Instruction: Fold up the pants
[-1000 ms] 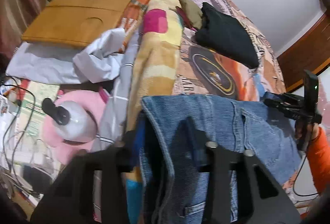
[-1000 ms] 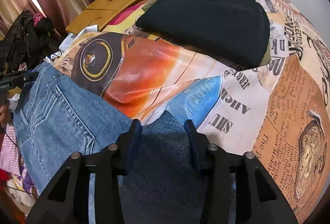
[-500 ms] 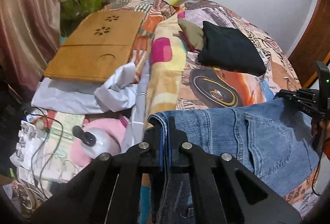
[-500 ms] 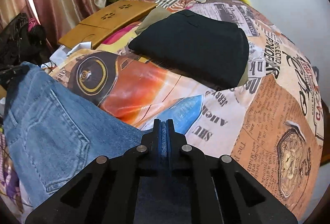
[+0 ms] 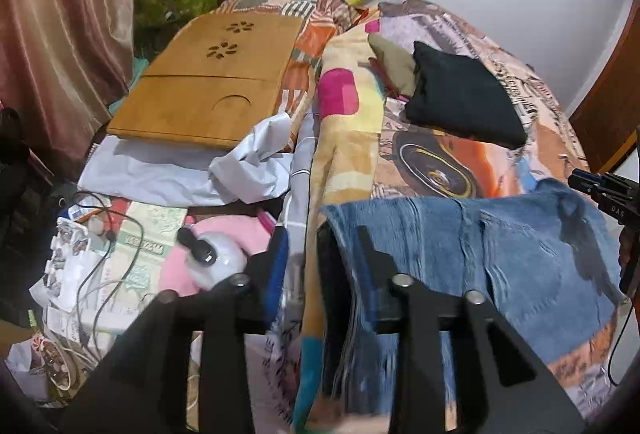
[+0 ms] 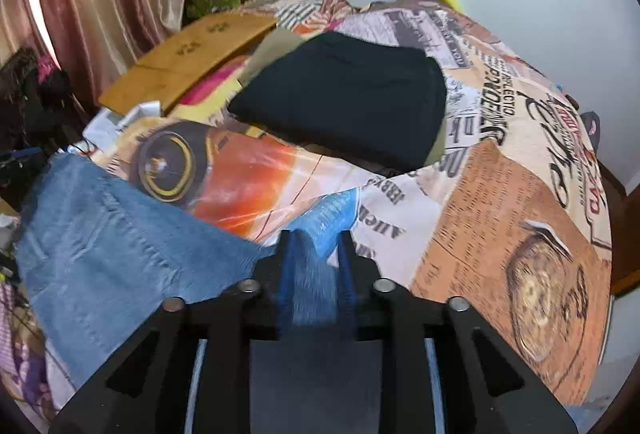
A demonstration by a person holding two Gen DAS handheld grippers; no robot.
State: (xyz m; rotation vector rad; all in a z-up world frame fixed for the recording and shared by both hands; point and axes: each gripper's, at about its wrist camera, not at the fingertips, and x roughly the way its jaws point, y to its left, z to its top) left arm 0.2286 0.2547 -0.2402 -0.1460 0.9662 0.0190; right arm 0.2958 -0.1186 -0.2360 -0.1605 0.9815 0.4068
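Both hand-held grippers, left (image 5: 304, 258) and right (image 6: 314, 266), are opening around the jeans (image 5: 500, 254); release cleanly, keeping the fold flat below the black garment (image 6: 344, 98).

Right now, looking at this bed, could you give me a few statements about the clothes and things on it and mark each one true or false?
1. The blue jeans lie spread on the patterned bedspread. True.
2. A folded black garment sits beyond the jeans. True.
3. The wooden lap desk lies on top of the jeans. False: it lies apart, at the far left of the bed.
4. The bedspread is plain white. False: it is printed with a car and newspaper text.
5. A corner of the denim lies between the right hand-held gripper fingers. True.
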